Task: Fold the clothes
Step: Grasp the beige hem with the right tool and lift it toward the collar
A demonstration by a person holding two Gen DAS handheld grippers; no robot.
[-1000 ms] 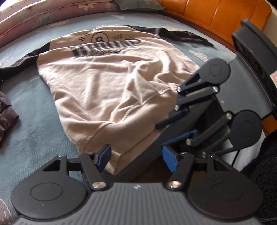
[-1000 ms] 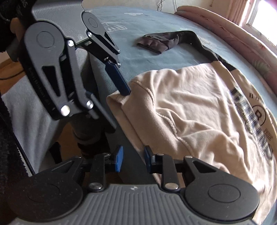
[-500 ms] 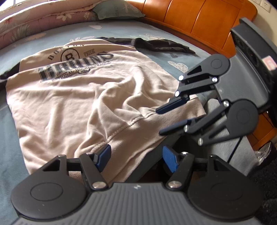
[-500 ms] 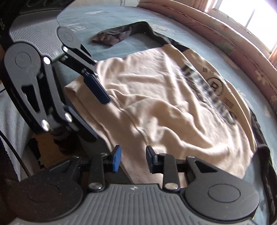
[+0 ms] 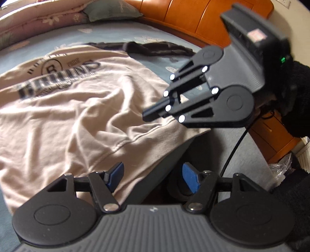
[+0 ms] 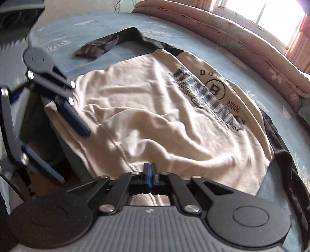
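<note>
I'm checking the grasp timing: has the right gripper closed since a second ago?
Yes. The right gripper stood open beside the sweatshirt hem near the bed edge; now its blue pads meet, apparently pinching the hem.

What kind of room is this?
Most likely a bedroom: a sweatshirt lies spread on a blue flowered bedsheet, with a wooden headboard and a rolled quilt along the edges.
</note>
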